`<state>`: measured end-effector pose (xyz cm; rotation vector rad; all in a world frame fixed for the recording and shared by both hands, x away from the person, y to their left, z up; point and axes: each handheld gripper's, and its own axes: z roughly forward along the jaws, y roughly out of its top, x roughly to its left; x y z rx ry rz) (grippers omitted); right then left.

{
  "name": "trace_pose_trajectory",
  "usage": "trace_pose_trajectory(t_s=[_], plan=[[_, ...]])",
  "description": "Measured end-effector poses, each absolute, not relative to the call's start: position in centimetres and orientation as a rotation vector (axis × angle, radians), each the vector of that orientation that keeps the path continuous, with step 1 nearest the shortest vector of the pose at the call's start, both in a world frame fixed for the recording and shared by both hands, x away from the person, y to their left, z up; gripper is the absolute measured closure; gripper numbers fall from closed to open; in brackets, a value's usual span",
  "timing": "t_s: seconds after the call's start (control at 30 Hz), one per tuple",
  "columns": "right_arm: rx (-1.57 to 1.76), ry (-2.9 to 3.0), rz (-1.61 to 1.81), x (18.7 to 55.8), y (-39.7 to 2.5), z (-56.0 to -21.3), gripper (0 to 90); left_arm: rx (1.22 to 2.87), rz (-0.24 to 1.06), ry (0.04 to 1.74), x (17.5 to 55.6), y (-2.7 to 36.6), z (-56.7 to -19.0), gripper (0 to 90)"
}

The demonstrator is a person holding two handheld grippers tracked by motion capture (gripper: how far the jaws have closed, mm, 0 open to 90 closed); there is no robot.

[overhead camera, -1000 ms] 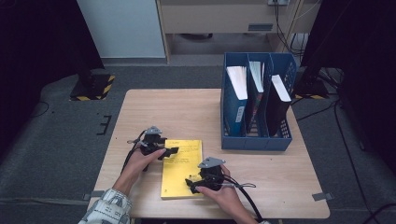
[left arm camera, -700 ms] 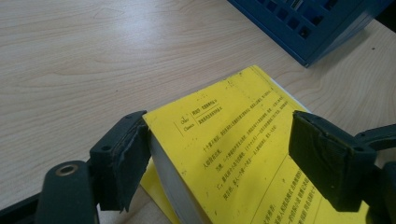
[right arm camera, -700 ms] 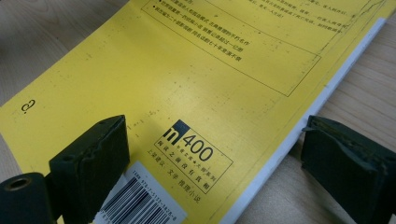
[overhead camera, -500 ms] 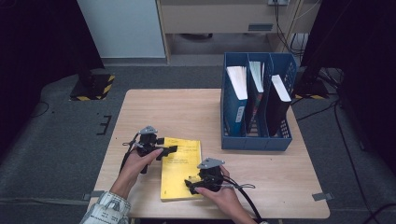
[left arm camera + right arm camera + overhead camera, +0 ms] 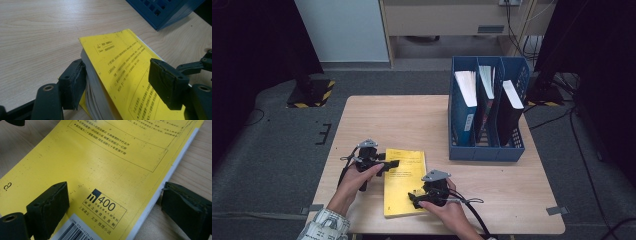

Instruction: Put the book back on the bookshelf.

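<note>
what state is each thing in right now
thick yellow paperback book: closed, flat on the light wooden table, one corner lifted.
blue plastic file rack: upright, books standing in its slots.
left gripper: open, astride the book's corner.
right gripper: open, over the book's edge.

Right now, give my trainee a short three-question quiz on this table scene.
1. True or false: the yellow book stands inside the blue file holder.
2. The left gripper has its jaws: A) open around the book's edge, B) shut on nothing.
3. What is printed on the cover by the right gripper?

Key: 1 false, it lies on the table. 2 A. 3 A barcode and "400".
</note>
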<state>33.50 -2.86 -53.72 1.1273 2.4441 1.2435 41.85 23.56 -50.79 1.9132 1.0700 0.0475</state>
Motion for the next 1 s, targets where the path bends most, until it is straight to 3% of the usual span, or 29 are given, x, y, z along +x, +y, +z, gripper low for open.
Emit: trace_pose_trajectory(t_s=[0.17, 0.37, 1.0], plan=[[1.157, 2.425, 1.241, 33.3, -2.6, -53.7, 8.0, 1.973, -0.001, 1.047, 40.6, 23.2, -51.2, 32.8], [1.181, 2.401, 1.232, 33.2, -2.3, -53.7, 8.0, 2.016, 0.035, 1.073, 39.9, 22.7, -51.7, 33.4], [1.204, 2.418, 1.240, 33.7, -2.0, -53.7, 4.8, 2.019, 0.106, 1.036, 40.7, 21.4, -51.1, 63.8]])
